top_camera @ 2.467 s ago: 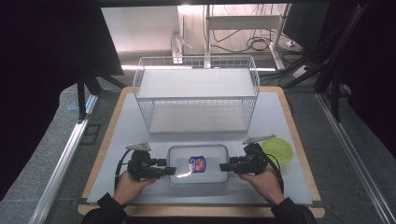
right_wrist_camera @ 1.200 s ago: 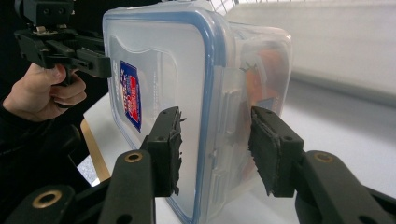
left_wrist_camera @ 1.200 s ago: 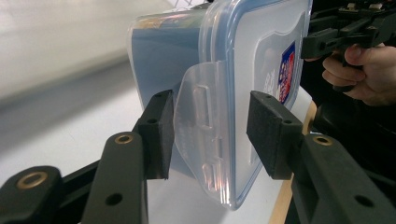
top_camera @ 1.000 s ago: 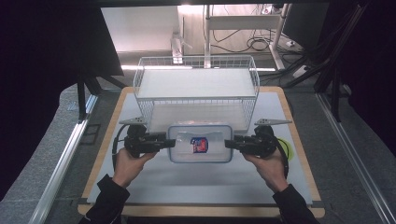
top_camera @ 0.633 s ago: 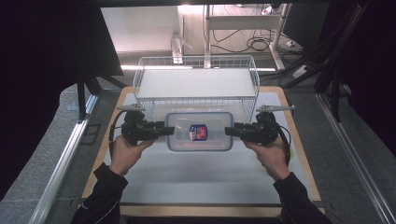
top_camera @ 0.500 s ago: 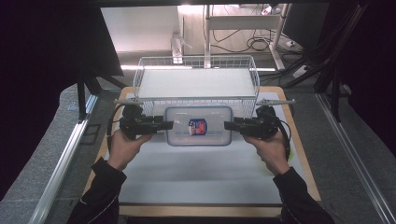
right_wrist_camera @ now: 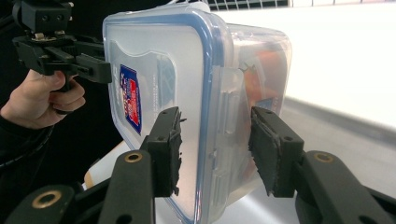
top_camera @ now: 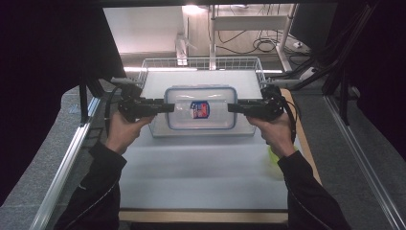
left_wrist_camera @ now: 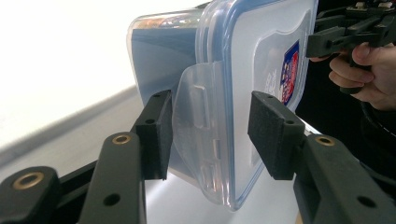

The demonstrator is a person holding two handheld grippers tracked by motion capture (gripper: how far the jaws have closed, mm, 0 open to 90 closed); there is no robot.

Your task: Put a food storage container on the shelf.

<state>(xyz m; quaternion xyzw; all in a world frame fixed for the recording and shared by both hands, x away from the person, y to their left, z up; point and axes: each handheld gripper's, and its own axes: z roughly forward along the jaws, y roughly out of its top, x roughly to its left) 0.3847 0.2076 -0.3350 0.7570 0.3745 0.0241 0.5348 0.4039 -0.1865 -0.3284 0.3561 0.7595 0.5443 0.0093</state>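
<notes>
A clear plastic container with a blue-rimmed lid and a red-and-blue label hangs in the air, held level between both hands. My left gripper is shut on its left end, and in the left gripper view the jaws straddle the lid's clip flap. My right gripper is shut on the right end; in the right gripper view its pads clamp the lid and wall at the other clip. Something orange shows inside the container. It hovers over the front edge of a white wire basket.
The wire basket stands at the back of the white mat. A yellow-green round thing lies on the mat under my right forearm. Metal rails run along both table sides, and cables and dark frames stand behind.
Both hands have lifted the container off the mat and carried it up and away from the person. It now hangs at the basket's front edge, with the grip unchanged.
</notes>
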